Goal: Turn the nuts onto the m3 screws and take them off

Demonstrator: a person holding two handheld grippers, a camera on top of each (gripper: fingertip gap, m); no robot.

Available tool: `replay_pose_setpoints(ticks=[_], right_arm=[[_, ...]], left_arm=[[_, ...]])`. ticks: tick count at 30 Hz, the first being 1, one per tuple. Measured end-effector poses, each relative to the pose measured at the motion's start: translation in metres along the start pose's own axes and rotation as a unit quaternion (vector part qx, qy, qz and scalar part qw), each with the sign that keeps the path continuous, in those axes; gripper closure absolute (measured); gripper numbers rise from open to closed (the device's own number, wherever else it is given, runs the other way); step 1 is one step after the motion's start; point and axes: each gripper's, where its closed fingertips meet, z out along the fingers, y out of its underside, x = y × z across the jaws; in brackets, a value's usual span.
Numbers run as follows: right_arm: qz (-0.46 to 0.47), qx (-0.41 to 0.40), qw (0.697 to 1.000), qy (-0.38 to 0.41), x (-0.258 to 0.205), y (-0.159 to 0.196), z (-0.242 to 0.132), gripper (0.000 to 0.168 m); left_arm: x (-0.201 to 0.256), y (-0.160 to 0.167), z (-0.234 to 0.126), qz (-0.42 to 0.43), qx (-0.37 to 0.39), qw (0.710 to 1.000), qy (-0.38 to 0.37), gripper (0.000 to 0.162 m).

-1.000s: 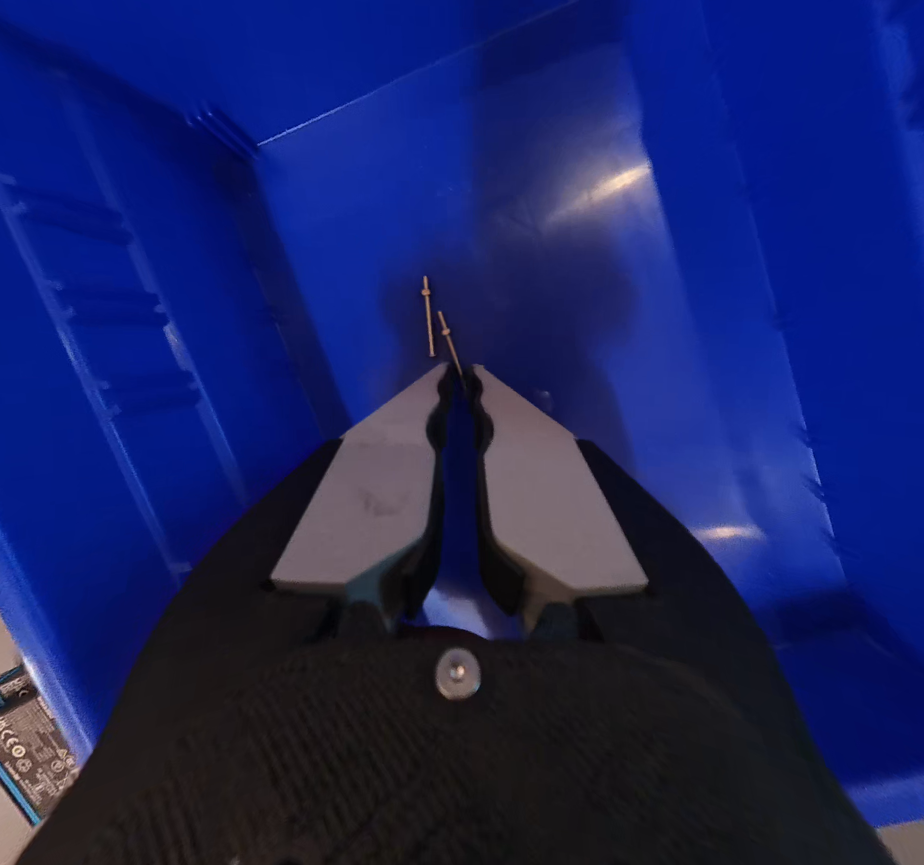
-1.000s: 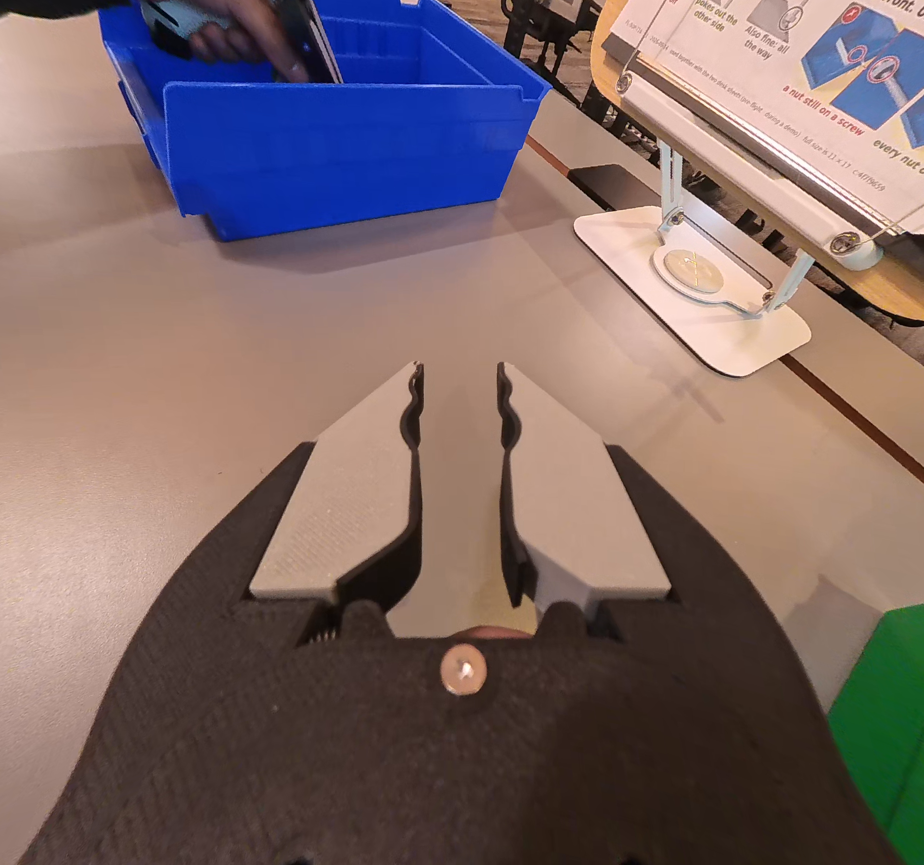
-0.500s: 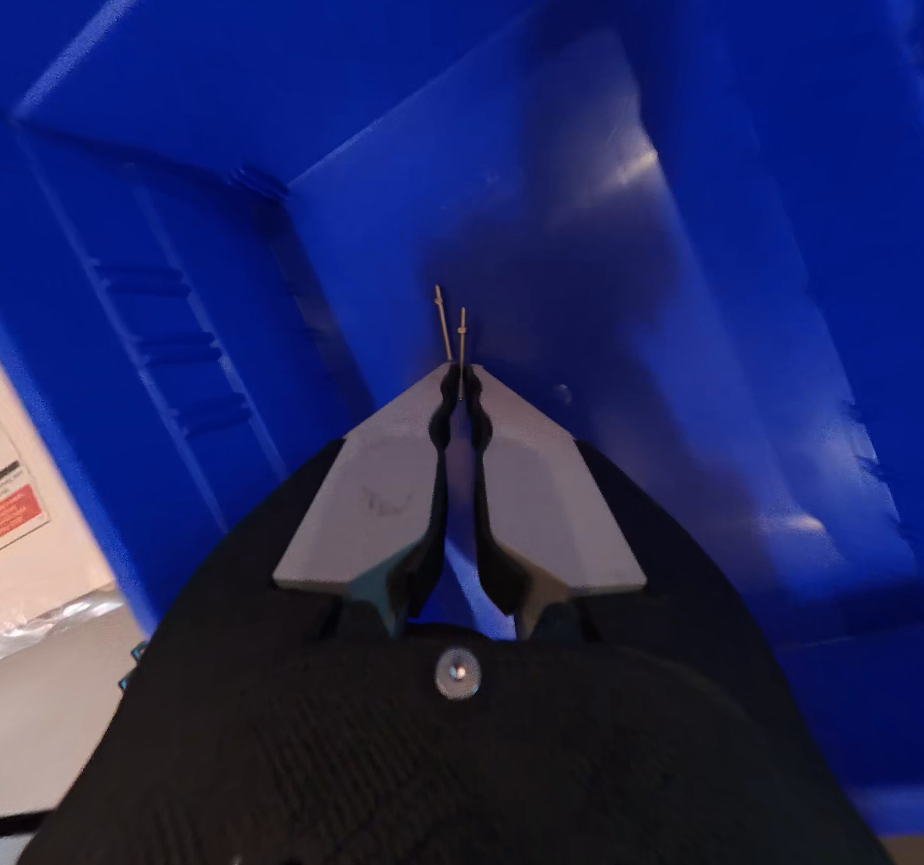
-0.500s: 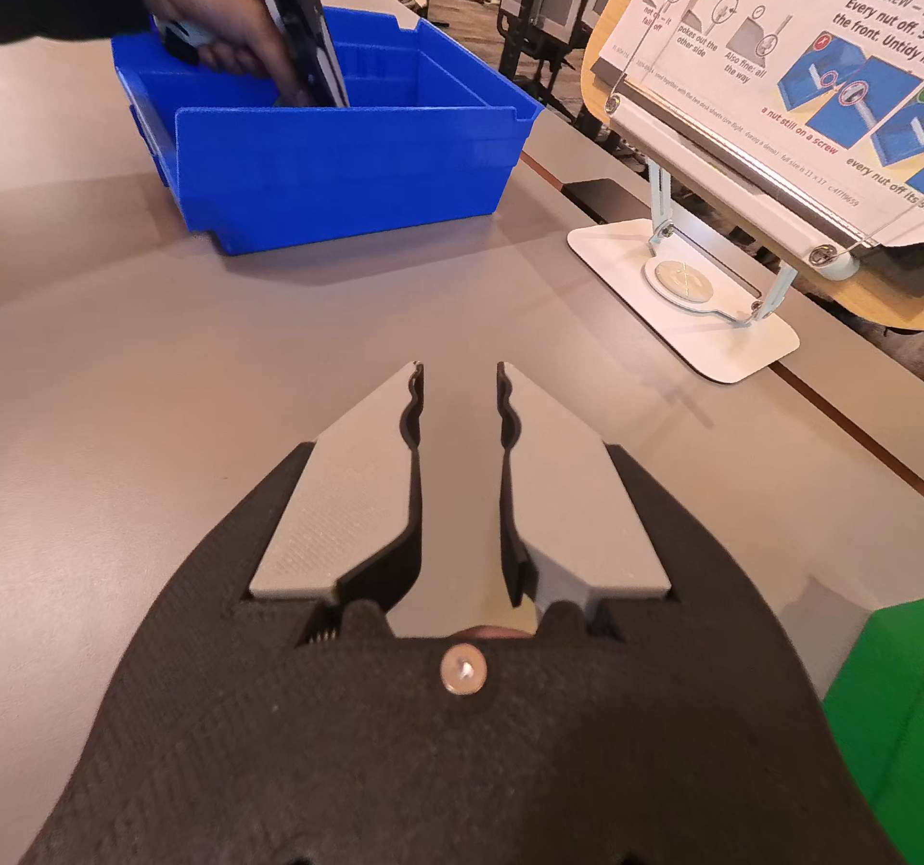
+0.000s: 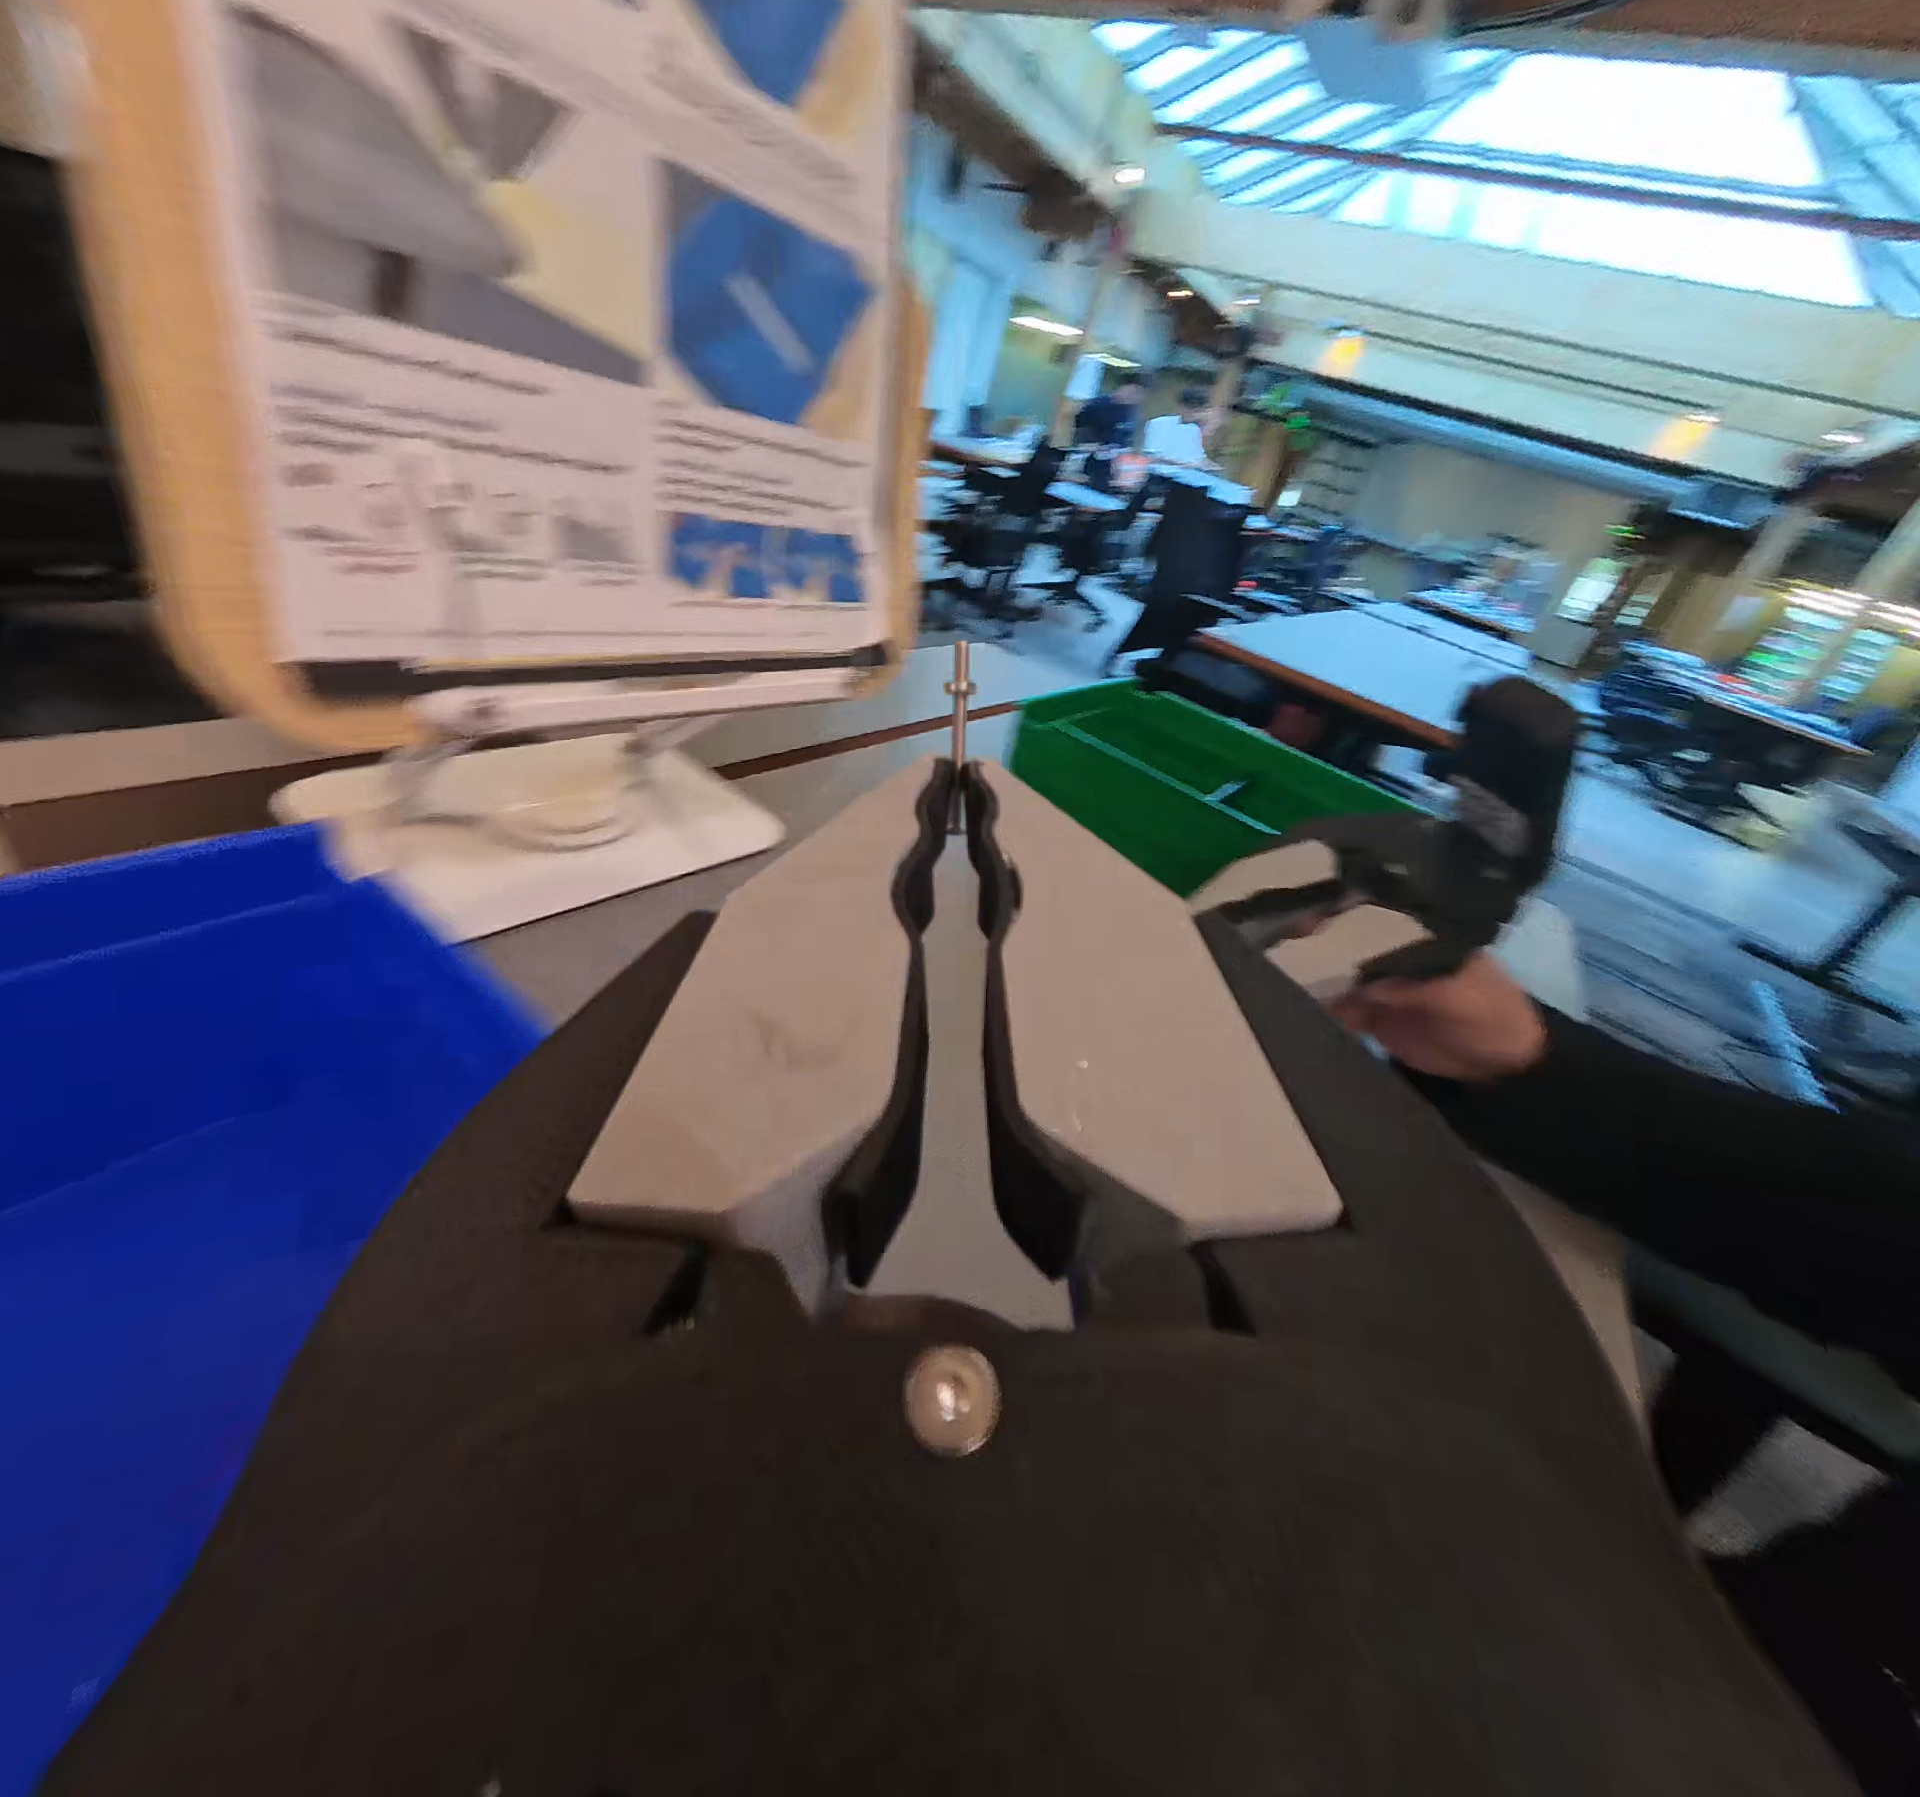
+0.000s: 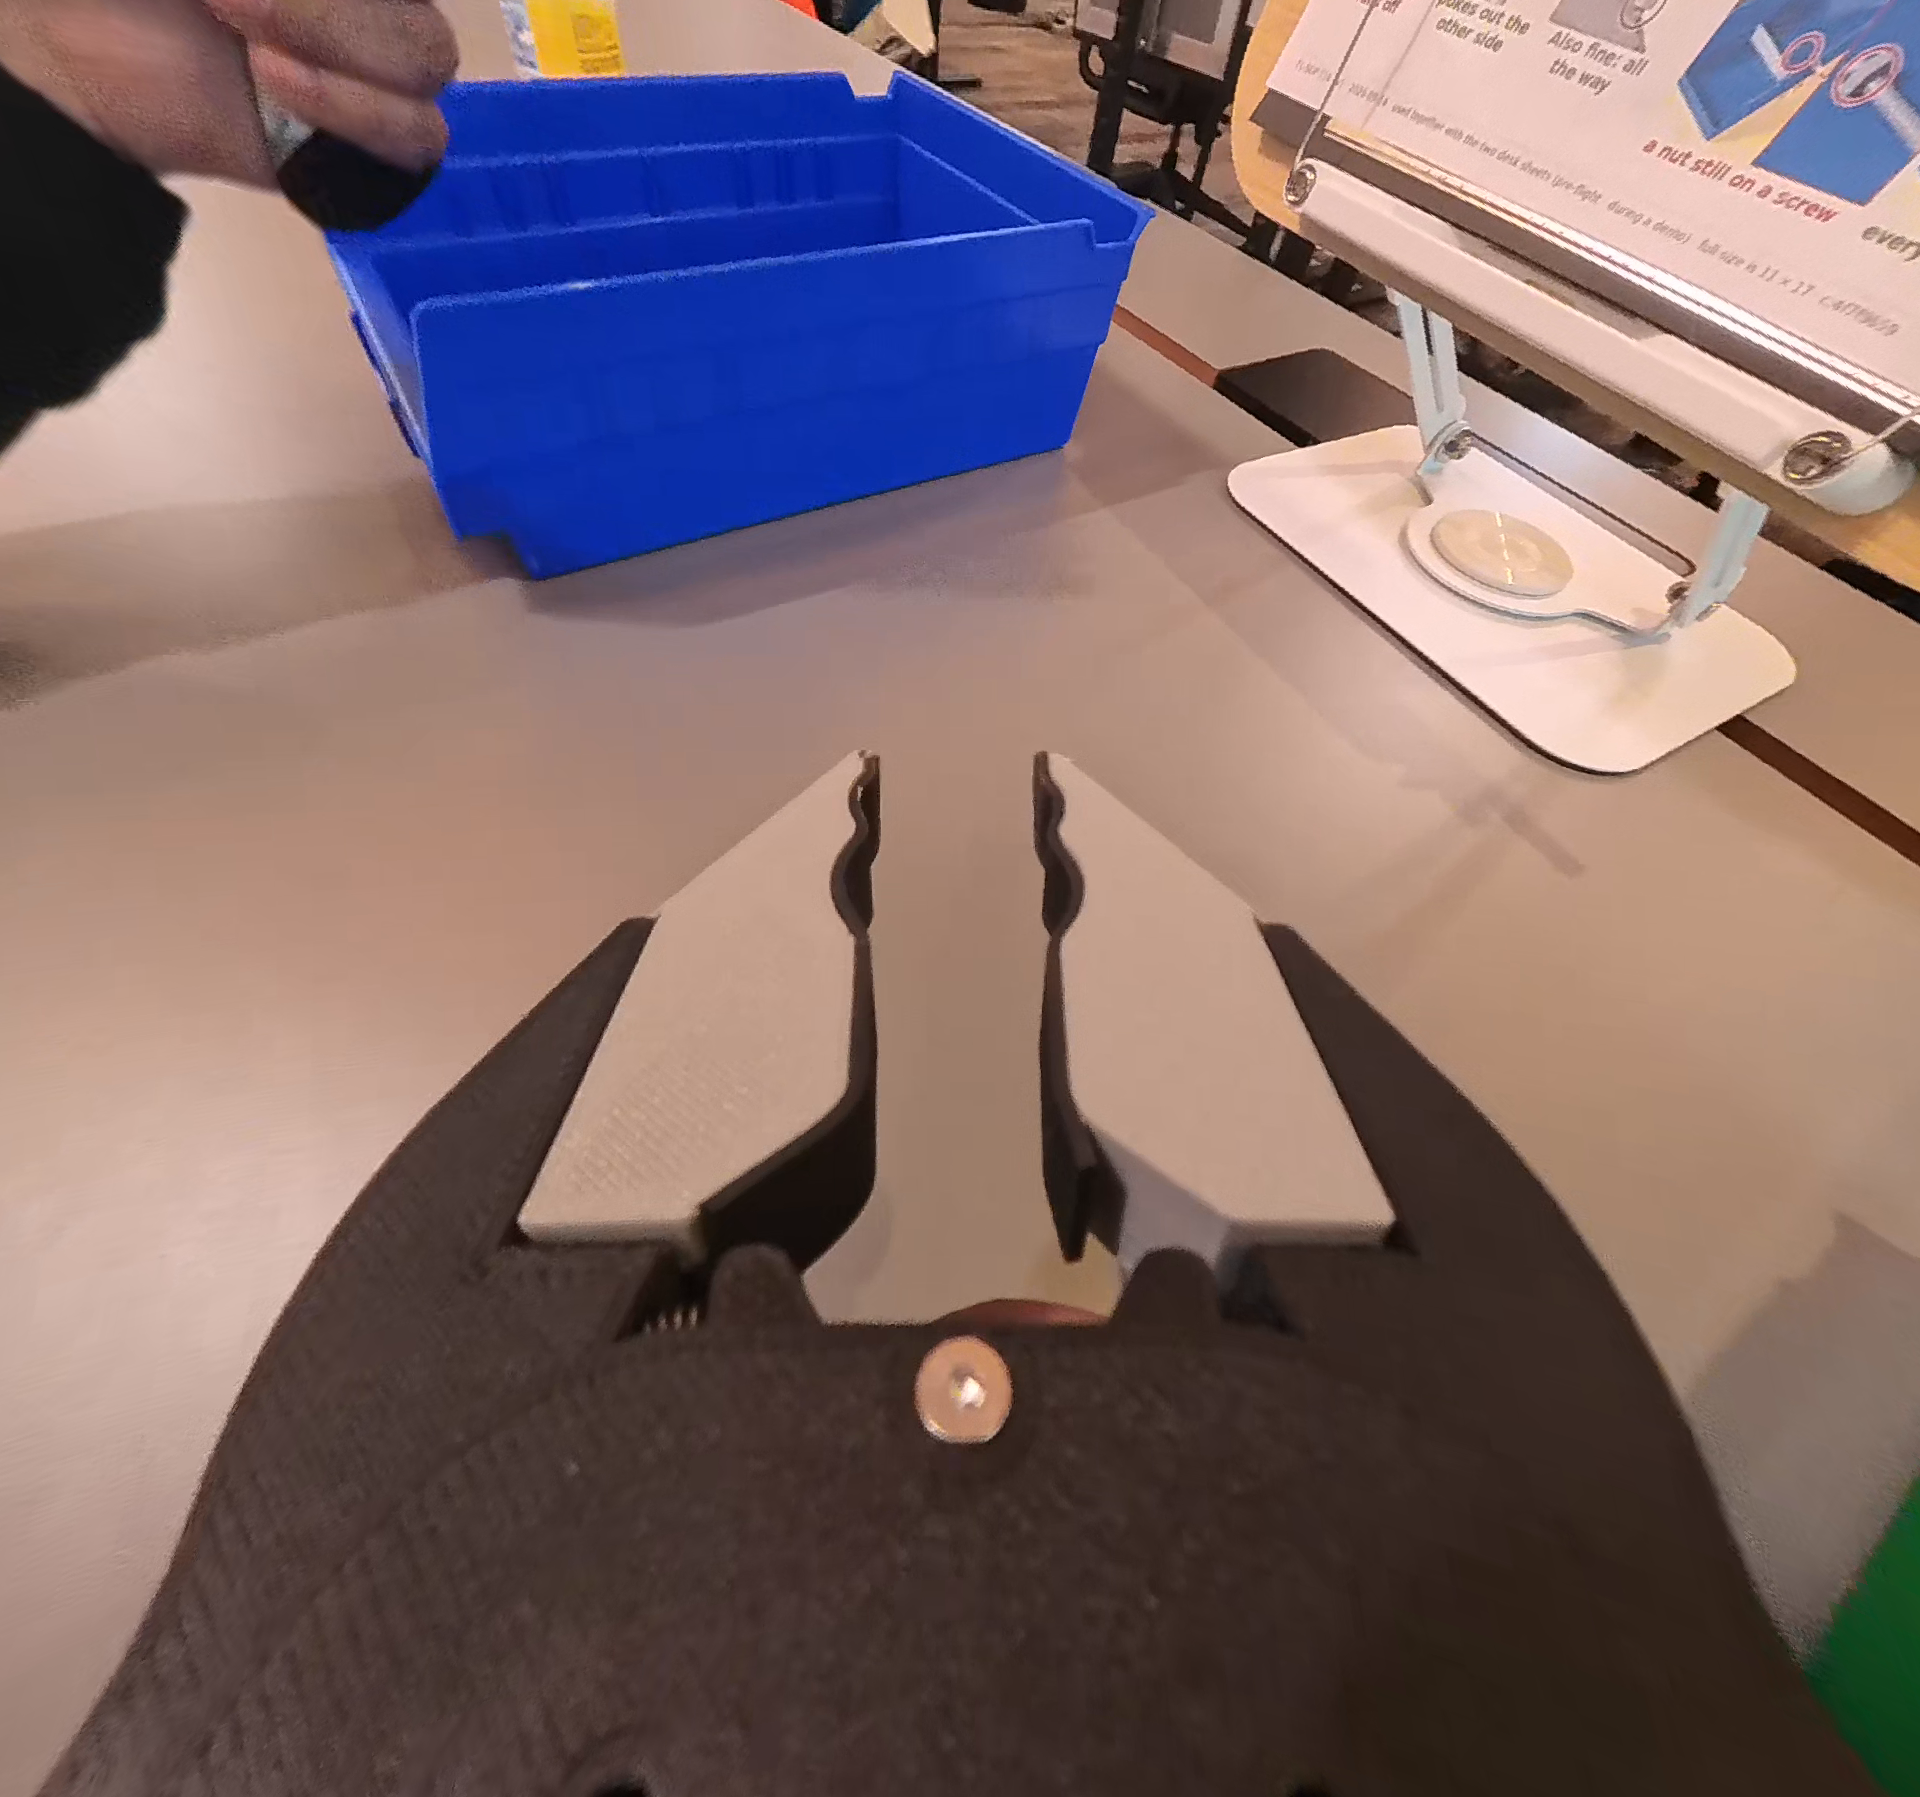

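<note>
While the left gripper (image 5: 957, 797) is clamped on a screw (image 5: 960, 721) that points straight out from its tips, nut near the far end, the right gripper (image 6: 956, 779), jaws apart and empty, hangs over the table (image 6: 312, 812) off to its right.

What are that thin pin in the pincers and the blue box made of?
The thin silvery screw pinched in the left gripper looks like bare metal: grey sheen, with a small collar, probably a nut, near its tip. The glossy blue bin looks like moulded plastic: uniform colour, thin ribbed walls, soft highlights.
</note>
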Motion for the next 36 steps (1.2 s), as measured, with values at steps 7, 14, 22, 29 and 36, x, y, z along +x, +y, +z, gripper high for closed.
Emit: replay_pose_setpoints(ticks=[7,14,22,29,36], right_arm=[[0.067,0.09,0.989,-0.1,-0.015,-0.031,-0.02,0.143],[0.092,0.172,0.962,-0.193,-0.031,-0.064,-0.053,0.149],[0.116,0.171,0.951,-0.229,-0.043,-0.064,-0.048,0.147],[0.125,0.175,0.946,-0.244,-0.051,-0.065,-0.044,0.15],[0.124,0.17,0.946,-0.246,-0.052,-0.063,-0.043,0.166]], left_arm=[[0.113,0.046,0.05,0.013,0.001,0.983,0.185,0.162],[0.142,0.095,0.073,-0.004,-0.021,0.969,0.244,0.162],[0.153,0.107,0.074,-0.022,-0.045,0.963,0.266,0.162],[0.158,0.115,0.076,-0.02,-0.064,0.96,0.271,0.162],[0.158,0.118,0.077,-0.033,-0.072,0.959,0.271,0.162]])
